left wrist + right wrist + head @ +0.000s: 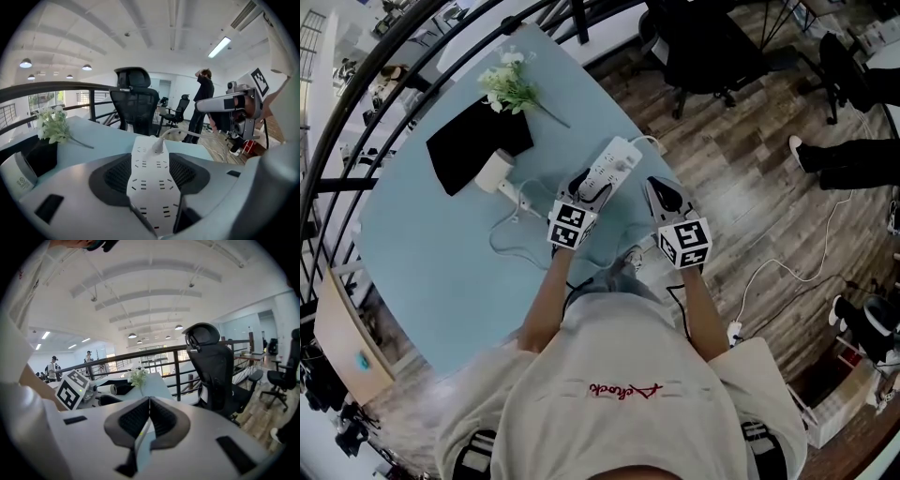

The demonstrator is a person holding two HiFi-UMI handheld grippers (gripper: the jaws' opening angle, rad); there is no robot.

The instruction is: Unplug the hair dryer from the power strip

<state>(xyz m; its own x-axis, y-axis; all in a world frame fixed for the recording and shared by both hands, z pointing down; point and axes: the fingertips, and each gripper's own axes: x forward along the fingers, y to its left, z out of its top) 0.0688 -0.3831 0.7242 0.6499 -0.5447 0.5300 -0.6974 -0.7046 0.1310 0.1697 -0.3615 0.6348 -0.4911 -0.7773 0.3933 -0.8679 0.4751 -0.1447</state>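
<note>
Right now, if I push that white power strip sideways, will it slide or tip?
It will likely slide: the power strip is a long, flat, rigid-looking bar lying on the smooth blue table. Tipping seems unlikely given its low profile. The white cord at its far end may drag and make it pivot.

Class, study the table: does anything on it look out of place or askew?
Nothing is spilled or broken. The flowers lie flat on the table with no vase. The hair dryer lies on its side at the edge of a black cloth, and its cord sprawls in loose loops.
</note>
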